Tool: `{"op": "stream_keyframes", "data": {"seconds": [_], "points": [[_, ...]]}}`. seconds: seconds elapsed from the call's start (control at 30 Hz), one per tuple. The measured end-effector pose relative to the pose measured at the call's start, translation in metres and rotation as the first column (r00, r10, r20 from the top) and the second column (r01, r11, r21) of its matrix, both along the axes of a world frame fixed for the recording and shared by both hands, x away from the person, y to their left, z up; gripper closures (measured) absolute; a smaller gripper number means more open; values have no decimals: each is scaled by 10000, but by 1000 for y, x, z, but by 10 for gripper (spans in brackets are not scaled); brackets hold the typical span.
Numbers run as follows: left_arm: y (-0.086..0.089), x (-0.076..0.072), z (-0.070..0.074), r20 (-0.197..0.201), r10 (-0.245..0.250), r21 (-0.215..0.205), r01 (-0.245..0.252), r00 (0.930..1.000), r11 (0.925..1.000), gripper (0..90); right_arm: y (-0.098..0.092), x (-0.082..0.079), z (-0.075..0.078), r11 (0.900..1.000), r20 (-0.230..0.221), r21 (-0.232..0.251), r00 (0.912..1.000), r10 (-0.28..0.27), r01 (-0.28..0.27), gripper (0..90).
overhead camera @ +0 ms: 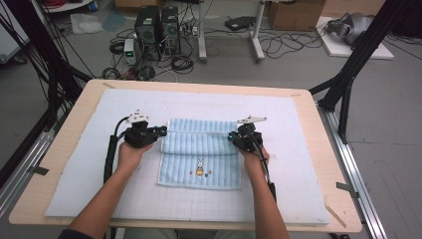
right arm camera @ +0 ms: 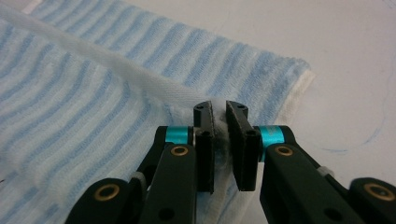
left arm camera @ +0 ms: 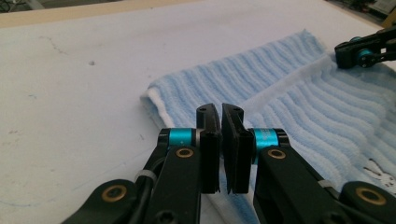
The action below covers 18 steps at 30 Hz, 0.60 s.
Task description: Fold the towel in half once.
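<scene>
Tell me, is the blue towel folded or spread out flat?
Folded. On the towel a white hem band crosses the middle, and in the left gripper view a striped layer lies over another at its near edge.

Both tongs (overhead camera: 161,131) (overhead camera: 232,136) pinched closed

No lettering, brand, number or label can be read. The one sign to be made out is a small rabbit figure embroidered on the blue towel (overhead camera: 200,153); tiny marks beside it may be decoration, but they are too small to tell.
</scene>
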State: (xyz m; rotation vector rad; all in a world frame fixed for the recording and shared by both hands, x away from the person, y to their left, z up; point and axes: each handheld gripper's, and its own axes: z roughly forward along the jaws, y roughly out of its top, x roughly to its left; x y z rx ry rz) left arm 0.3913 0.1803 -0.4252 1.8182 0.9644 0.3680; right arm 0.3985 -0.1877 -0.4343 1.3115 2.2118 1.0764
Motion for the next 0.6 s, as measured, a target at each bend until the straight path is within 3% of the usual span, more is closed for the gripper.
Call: {"op": "stream_keyframes", "data": {"seconds": [0.2,0.33,0.6], "points": [[4,-13,4,90,-173,-608,178,9998,9980,853,-3,-15,16,9988,467,333,9983,336,-351,824],[8,-26,1,96,-263,-656,268,9996,9975,853,-4,-31,19,9965,795,396,9943,706,-740,824],[11,-48,-1,181,-551,-856,564,9983,9947,852,-12,-55,21,9934,1031,787,9918,752,-835,824]]}}
